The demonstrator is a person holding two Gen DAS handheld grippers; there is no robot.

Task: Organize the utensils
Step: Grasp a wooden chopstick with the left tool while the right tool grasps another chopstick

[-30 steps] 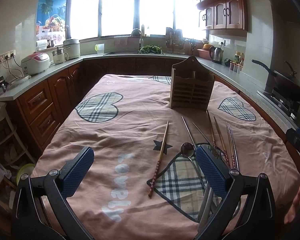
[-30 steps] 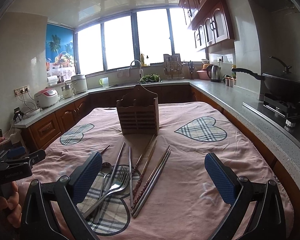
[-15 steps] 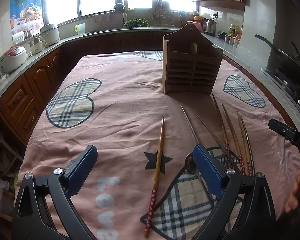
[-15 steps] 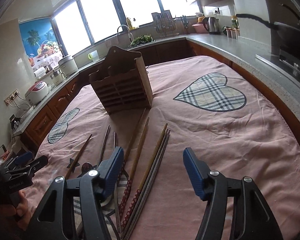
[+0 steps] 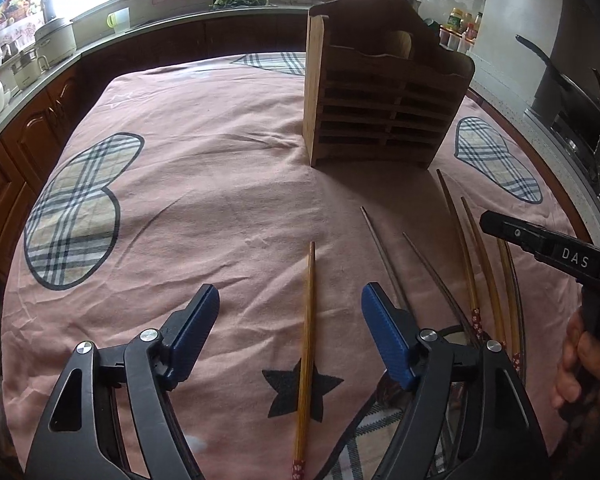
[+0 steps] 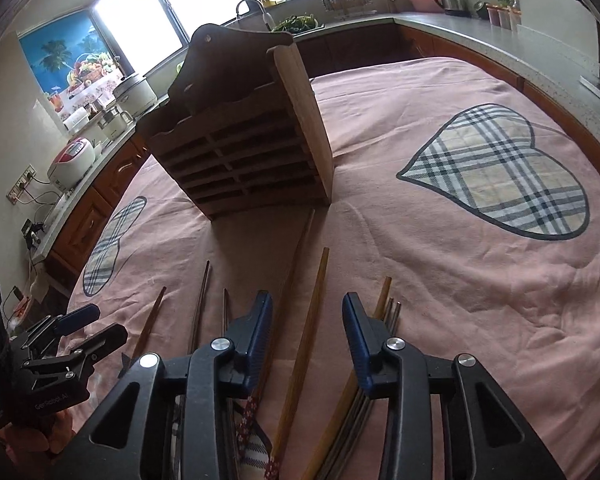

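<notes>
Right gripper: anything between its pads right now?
Yes: one wooden chopstick lies on the cloth between the right gripper pads, untouched, in the right wrist view.

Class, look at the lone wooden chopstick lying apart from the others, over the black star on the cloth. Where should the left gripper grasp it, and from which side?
Grip the lone chopstick at mid-shaft, from above, one pad on each long side. It lies flat on the cloth with bare cloth either side. The left gripper, whose jaws have just been closing, already straddles it without touching.
</notes>
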